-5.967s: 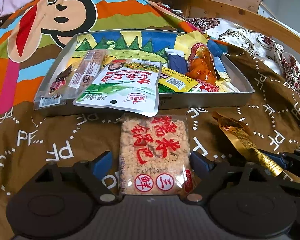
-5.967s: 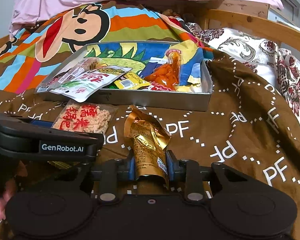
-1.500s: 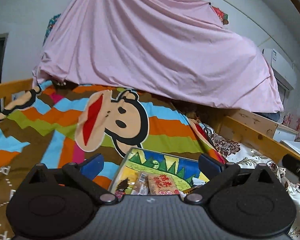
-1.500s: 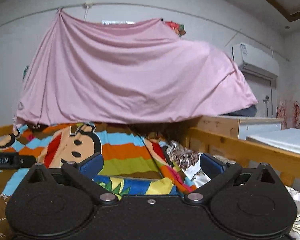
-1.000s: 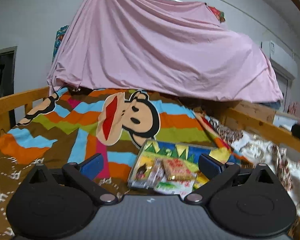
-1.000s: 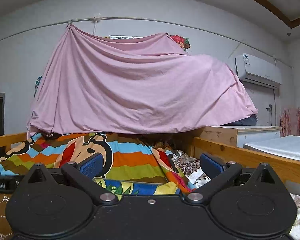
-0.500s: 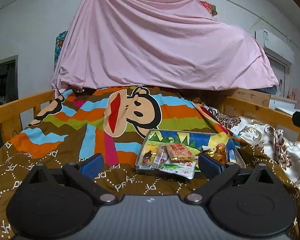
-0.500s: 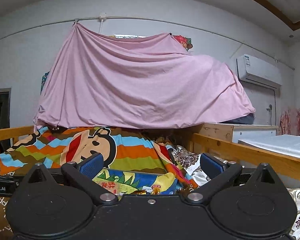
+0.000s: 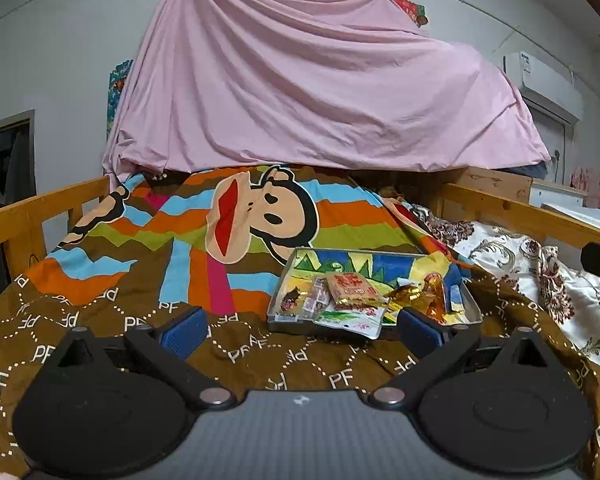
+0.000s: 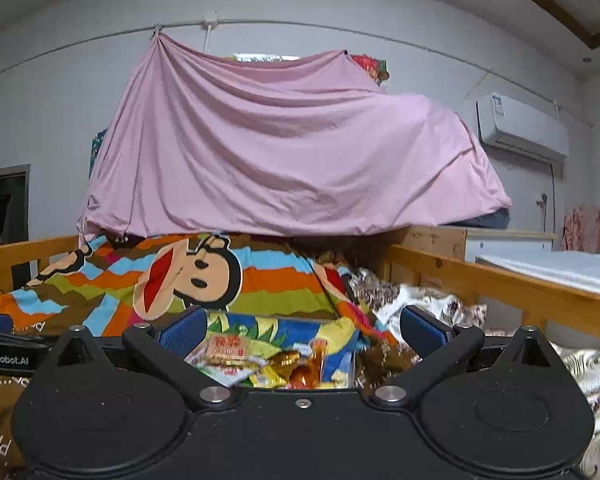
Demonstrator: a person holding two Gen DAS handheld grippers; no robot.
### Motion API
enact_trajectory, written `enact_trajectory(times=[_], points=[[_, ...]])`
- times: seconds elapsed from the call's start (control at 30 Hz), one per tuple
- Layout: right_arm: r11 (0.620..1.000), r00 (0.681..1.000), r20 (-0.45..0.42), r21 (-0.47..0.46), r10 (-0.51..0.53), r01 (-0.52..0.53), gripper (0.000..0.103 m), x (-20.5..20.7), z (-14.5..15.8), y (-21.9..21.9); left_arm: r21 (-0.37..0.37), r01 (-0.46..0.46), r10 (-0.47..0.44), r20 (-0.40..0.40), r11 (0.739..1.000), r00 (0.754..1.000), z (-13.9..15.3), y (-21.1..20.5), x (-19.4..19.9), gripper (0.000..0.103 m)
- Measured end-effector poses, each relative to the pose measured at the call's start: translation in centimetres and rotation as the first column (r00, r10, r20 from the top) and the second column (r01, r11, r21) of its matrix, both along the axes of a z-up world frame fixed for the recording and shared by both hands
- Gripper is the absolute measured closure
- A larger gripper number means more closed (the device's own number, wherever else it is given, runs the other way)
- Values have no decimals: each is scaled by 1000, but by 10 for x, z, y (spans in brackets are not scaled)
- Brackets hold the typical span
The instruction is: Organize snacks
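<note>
Both grippers are hanging above the bed with nothing in them. The left gripper (image 9: 300,326) has its jaws spread wide, blue pads well apart, only brown "PF" blanket (image 9: 100,320) showing between them. The right gripper (image 10: 302,330) is the same deal: jaws wide and empty, aimed over the snacks.

The snacks are all sitting in a shallow metal tray (image 9: 470,308) with a cartoon landscape printed on its floor, resting on the blanket just in front of the big monkey-face quilt (image 9: 260,216). On top of the pile there's a rice cracker pack (image 9: 350,286) with red lettering, lying across a white and green pouch (image 9: 350,318) whose near edge hangs out over the tray's front wall. To the left of those is a clear-wrapped dark snack stick (image 9: 290,300), and to the right a crinkly gold foil packet (image 9: 404,294) next to an orange packet (image 9: 434,300). There's some blue and yellow stuff along the right wall of the tray too, but it's too small for me to say what exactly.

From the right wrist view you only get the top of the same pile, with the cracker pack (image 10: 226,346) and the gold packet (image 10: 286,360) poking up behind the gripper body.

Wooden bed rail (image 9: 520,212) runs down the right side, pink sheet (image 9: 320,100) draped behind.
</note>
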State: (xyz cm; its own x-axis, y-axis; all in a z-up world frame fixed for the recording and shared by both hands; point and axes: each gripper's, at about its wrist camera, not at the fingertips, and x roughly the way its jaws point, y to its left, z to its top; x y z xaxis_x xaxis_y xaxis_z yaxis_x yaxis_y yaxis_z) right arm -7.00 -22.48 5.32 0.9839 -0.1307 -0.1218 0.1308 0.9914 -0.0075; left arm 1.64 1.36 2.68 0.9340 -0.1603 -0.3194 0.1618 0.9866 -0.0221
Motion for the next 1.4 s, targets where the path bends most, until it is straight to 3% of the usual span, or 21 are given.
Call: enact_trajectory(times=[0.3, 0.47, 0.73, 0.93, 1.4], points=[[998, 999, -38, 54, -19, 21, 1, -13, -6, -6, 28, 0, 1, -45, 1000, 999, -5, -7, -13, 1], [998, 994, -110, 62, -9, 16, 1, -15, -14, -3, 36, -42, 45, -93, 998, 995, -7, -3, -16, 1], [997, 985, -166, 48, -44, 53, 1, -15, -18, 3, -2, -98, 96, -172, 995, 981, -11, 12, -16, 1], [997, 960, -273, 27, -67, 78, 1, -2, -28, 6, 69, -90, 102, -202, 994, 974, -17, 4, -14, 0], [998, 945, -321, -20, -65, 62, 1, 12, -38, 18, 148, -58, 89, -211, 987, 973, -22, -11, -13, 1]])
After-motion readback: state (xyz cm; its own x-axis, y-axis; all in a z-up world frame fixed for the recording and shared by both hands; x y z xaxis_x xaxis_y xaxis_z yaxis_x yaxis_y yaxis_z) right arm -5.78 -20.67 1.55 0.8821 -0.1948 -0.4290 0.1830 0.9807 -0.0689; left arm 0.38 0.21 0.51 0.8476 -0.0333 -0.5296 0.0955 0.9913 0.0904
